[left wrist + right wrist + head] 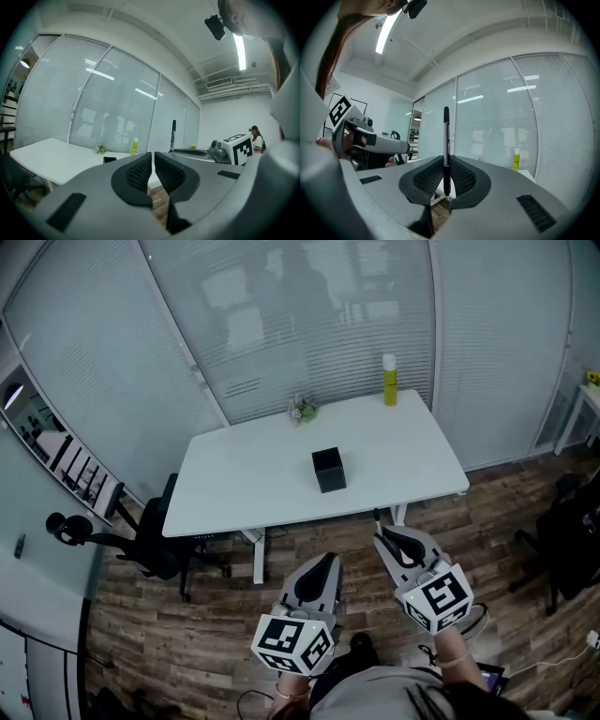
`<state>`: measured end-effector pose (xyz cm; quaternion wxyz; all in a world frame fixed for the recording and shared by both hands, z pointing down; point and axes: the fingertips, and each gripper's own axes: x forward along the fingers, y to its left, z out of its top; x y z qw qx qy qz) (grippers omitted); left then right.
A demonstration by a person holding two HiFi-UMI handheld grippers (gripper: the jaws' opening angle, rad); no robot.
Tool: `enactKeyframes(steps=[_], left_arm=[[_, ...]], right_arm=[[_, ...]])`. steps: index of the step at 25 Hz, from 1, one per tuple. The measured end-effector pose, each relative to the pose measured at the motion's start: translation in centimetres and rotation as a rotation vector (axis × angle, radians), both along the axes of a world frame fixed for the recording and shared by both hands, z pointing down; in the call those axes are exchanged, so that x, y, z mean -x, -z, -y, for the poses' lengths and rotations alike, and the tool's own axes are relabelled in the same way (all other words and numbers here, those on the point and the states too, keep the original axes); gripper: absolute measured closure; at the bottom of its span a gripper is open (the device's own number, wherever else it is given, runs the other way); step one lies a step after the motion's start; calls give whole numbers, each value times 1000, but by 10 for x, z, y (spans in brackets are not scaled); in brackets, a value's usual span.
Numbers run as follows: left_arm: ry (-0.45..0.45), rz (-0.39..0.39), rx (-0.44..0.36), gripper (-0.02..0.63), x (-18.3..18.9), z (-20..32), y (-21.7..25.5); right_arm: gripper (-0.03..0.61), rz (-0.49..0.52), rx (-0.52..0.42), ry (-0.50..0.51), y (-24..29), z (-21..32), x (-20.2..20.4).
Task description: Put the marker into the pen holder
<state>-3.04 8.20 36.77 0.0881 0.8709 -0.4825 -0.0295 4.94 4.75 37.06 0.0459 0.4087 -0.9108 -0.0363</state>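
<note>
The right tongs (pixel 446 177) pinch the marker (pixel 446 140) upright; the left tongs (pixel 152 172) are pressed together, empty. The 2 hang short of the white tabletop (pixel 253 486), well apart from the black pen holder (pixel 328 469) at its middle. Likely the carrying step; next, reach forward and lower the marker into the pen holder.

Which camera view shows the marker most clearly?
The right gripper view. There the marker stands upright, full length, clamped between the jaws of the right gripper. The left gripper view shows the marker only small and far off, sticking up above the right gripper. In the head view I cannot make it out.
</note>
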Motion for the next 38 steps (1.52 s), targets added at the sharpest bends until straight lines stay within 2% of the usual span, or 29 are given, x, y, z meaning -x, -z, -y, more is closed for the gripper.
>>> enactKeyframes(steps=[17,38], left_arm=[[-54,-9,9,578,38,65,-3],[-79,-21,19,578,38,140,-8]], right_arm=[[512,72,23,-57,11,67,33],[512,95,46,-38,9,141,48]])
